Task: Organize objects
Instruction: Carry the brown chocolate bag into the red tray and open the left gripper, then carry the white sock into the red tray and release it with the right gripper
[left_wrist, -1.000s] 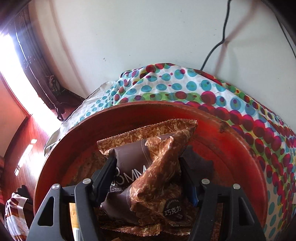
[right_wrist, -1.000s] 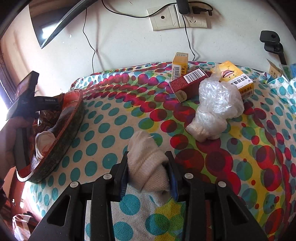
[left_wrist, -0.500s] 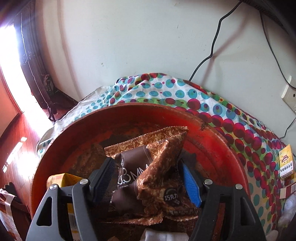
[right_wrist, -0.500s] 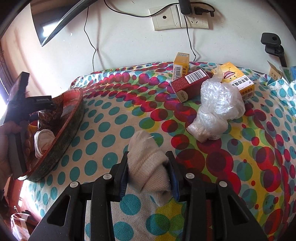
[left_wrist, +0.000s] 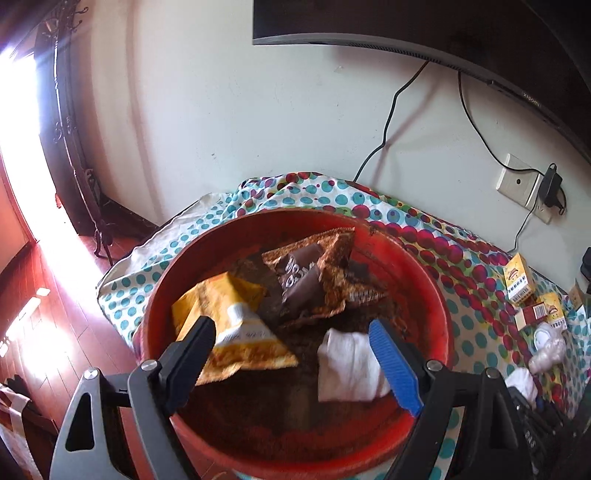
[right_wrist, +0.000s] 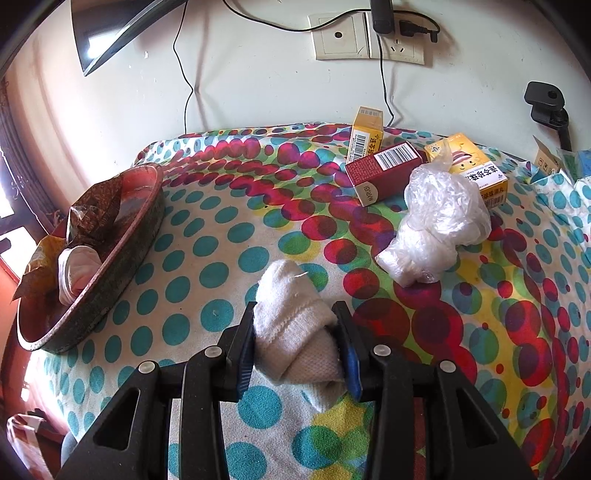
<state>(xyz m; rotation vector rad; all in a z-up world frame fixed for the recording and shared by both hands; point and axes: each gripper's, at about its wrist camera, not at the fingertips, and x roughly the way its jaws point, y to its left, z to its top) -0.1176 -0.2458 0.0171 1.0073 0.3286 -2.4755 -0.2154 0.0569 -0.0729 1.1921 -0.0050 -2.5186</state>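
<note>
Carrying the rolled white sock (right_wrist: 295, 332) to the red basin (right_wrist: 110, 273) requires firm pad pressure: right gripper (right_wrist: 295, 343) clamps it on the cloth beside the basin; left gripper (left_wrist: 291, 354), jaws just opened, hangs empty above it.

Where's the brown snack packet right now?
The brown snack packet lies at the back of the red tray in the left wrist view, beyond the yellow packet and white cloth.

The dark-red carton (right_wrist: 384, 172) reads "MARUBI" (upside down); monitor (left_wrist: 480, 44) edge, "xiaomi".
</note>
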